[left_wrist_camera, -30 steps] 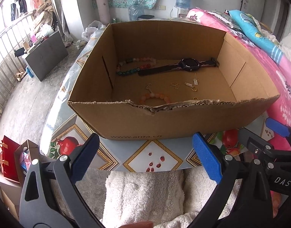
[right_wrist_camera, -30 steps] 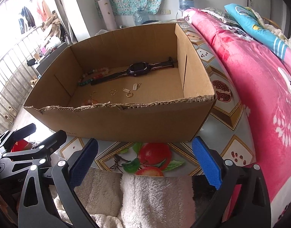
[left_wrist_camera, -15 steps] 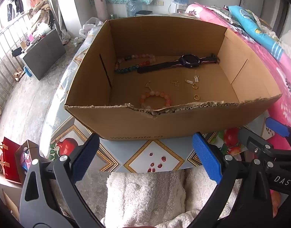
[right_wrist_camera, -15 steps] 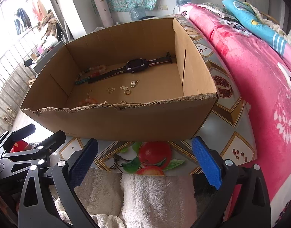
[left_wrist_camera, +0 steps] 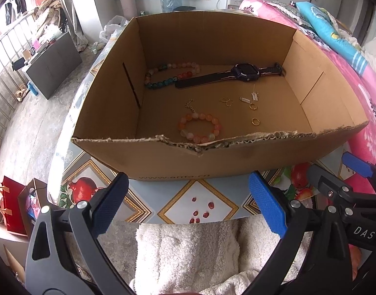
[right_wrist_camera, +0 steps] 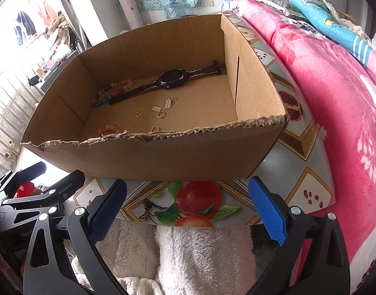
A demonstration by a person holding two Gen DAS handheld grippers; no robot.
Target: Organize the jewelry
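An open cardboard box (left_wrist_camera: 163, 162) (right_wrist_camera: 163, 157) stands on a fruit-patterned table. Inside lie a dark watch (left_wrist_camera: 244, 71) (right_wrist_camera: 172, 78), a long multicolour bead string (left_wrist_camera: 168, 75) (right_wrist_camera: 109, 93), an orange bead bracelet (left_wrist_camera: 199, 126) (right_wrist_camera: 108, 129), and several small gold earrings and rings (left_wrist_camera: 252, 107) (right_wrist_camera: 161, 114). My left gripper (left_wrist_camera: 188, 204) hangs open in front of the box's near wall, nothing between its fingers. The right gripper (right_wrist_camera: 188, 204) is open too, near the box's right front corner, and shows at the right edge of the left wrist view (left_wrist_camera: 355, 186).
A pink floral blanket (right_wrist_camera: 335, 86) covers a bed right of the table. White fluffy fabric (left_wrist_camera: 188, 250) lies just below both grippers. Left of the table the floor drops away, with a dark cabinet (left_wrist_camera: 52, 68) and red bags (left_wrist_camera: 13, 209).
Both grippers have risen and tilted toward the box, so more of its floor and the jewelry shows. Nothing inside has moved; both stay open.
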